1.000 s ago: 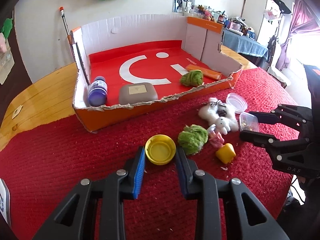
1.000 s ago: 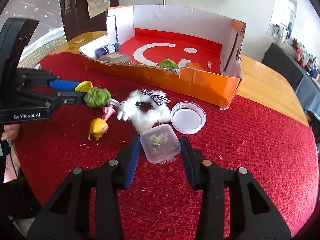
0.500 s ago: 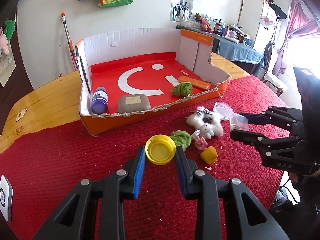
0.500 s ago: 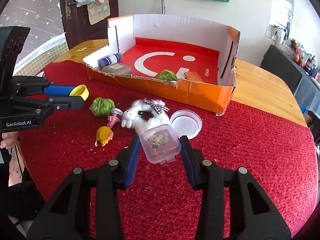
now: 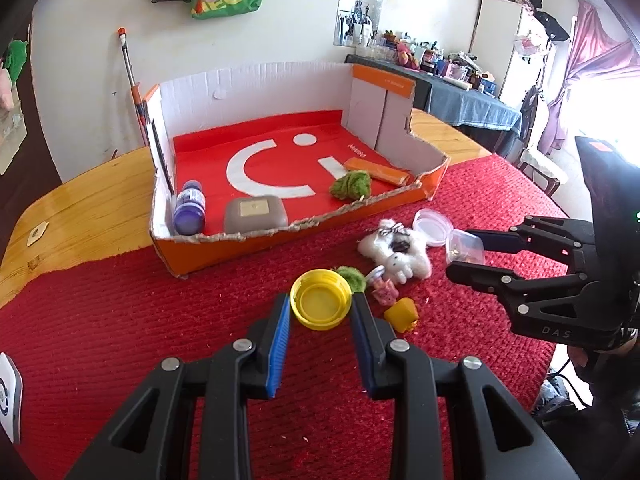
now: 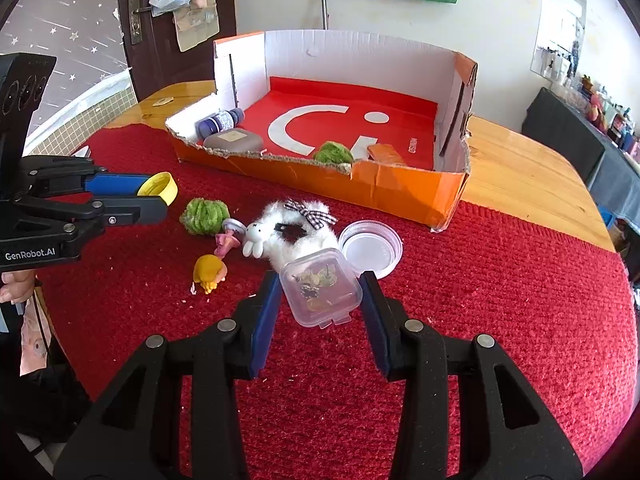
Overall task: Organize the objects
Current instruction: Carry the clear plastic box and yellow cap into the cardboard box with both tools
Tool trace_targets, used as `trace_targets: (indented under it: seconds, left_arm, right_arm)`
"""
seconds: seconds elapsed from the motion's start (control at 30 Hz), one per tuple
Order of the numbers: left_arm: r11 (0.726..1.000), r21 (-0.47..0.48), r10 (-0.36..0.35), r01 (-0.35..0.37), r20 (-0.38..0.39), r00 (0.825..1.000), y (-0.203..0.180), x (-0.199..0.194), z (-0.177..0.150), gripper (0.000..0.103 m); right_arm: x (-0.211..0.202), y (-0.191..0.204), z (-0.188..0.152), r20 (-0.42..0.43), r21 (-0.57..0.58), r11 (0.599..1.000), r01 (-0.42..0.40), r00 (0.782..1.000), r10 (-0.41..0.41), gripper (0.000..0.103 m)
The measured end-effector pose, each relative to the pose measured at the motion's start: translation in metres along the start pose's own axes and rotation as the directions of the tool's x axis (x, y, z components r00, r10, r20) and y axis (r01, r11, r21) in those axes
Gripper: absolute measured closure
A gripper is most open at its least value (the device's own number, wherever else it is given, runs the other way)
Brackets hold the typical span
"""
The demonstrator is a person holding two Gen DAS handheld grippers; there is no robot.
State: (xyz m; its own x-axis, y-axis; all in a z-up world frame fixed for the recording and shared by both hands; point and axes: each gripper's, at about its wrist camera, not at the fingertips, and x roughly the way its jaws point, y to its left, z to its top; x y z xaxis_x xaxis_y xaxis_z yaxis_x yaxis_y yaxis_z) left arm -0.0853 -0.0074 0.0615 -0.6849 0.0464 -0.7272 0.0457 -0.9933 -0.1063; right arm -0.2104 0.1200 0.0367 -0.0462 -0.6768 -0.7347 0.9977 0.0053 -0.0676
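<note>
My left tongs hold the yellow cap up above the red surface. My right tongs hold the little clear box just above the fluffy white toy, near the orange box.

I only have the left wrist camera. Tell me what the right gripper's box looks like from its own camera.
Observer: The small clear box sits squarely between the right gripper pads, lid shut, with small dried-looking bits inside.
Operator: Now check my yellow cap from the side.
Observer: The right wrist view shows the yellow cap pinched at the very tips of the left gripper, and it appears lifted off the red cloth.
</note>
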Motion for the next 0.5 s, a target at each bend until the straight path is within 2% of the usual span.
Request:
trace_targets:
  seconds: [0.27,0.5]
  left_arm:
    - [1.0,-0.001,-0.03,0.03,0.029,0.999,-0.002,-0.005,0.028,0.072]
    - [0.998,0.002,-0.066,0.066,0.01,0.998,-0.002,0.01,0.054,0.072]
  right_arm:
    - [-0.019,-0.005,0.028,0.048,-0.017,1.0,-0.015,0.999,0.016,0.064]
    - [-0.018,-0.014,0.066,0.072,-0.036,0.999,-0.029,0.997,0.031,0.064]
